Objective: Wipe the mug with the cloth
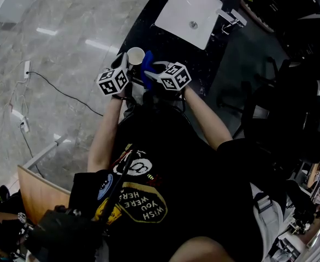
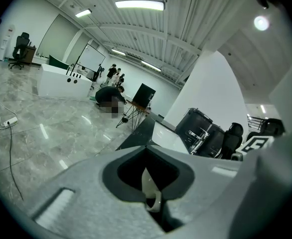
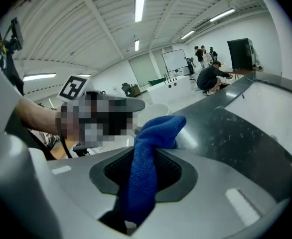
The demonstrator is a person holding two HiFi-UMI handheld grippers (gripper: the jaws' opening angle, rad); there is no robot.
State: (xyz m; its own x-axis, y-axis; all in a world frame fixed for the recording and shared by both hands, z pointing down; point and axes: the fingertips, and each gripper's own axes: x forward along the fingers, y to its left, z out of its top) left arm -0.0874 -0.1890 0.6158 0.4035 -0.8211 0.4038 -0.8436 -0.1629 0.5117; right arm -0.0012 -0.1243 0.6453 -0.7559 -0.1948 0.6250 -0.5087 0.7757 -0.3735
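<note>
In the head view a white mug is held up over the dark counter's edge. My left gripper is shut on it. In the left gripper view the mug's white handle is pinched between the jaws, and the mug's body is hidden. A blue cloth sits right beside the mug, with my right gripper shut on it. In the right gripper view the cloth runs up from between the jaws and bunches at the top. The pale mug shows just behind it, next to my left gripper's marker cube.
A white sink basin with a faucet is set into the dark counter ahead. Cables and power strips lie on the marble floor at left. Black chairs stand at right. People stand far off across the room.
</note>
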